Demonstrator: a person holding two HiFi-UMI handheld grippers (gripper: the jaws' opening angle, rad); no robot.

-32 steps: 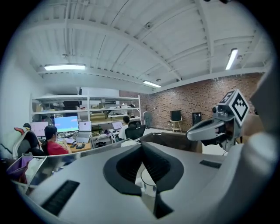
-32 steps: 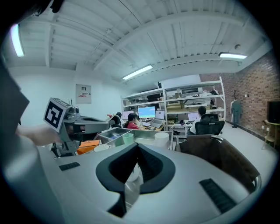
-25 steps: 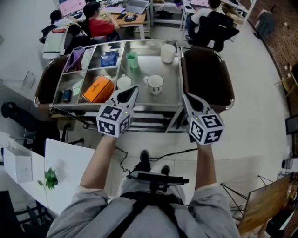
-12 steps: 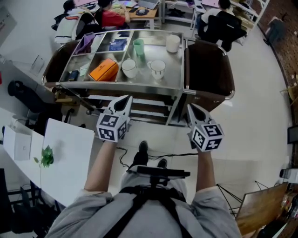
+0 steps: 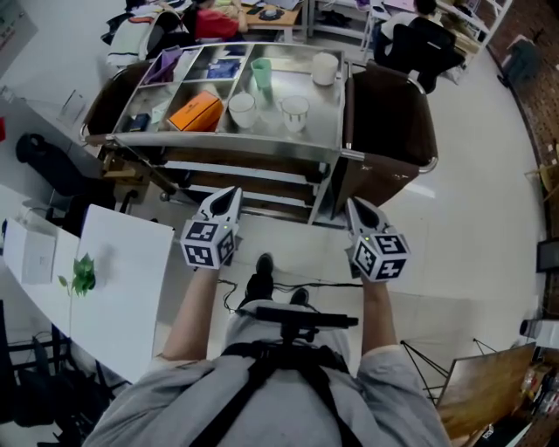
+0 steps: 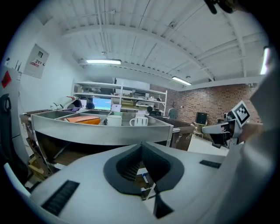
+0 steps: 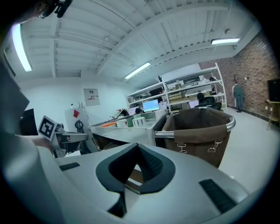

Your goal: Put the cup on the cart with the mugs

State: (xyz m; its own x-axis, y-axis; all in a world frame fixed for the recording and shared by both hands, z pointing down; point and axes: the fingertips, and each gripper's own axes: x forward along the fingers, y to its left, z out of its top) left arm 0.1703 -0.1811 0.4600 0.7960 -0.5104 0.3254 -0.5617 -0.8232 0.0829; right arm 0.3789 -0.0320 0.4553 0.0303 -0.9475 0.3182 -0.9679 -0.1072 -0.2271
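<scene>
White cup [image 5: 324, 68] sits on the cart [image 5: 244, 147] near the mugs [image 5: 294, 112], left gripper [image 5: 231, 194] and right gripper [image 5: 354, 206] both pinched closed, empty, short of it.

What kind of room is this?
Probably an office or workshop: people sit at desks, there are shelves and a lit computer screen, and a steel cart holds mugs.

Cart [image 5: 314, 118]: stainless steel, brushed, semi-gloss. Mugs [image 5: 294, 112]: white glazed ceramic, glossy. Green cup [image 5: 260, 72]: translucent plastic. Side bag [image 5: 389, 113]: brown cloth, matt, hung on polished metal rail. Left gripper [image 5: 231, 194], right gripper [image 5: 354, 206]: matt light-grey plastic shells; pads [image 6: 127, 168] black, ribbed, rubbery. Floor [image 5: 476, 209]: smooth, slight sheen.
</scene>
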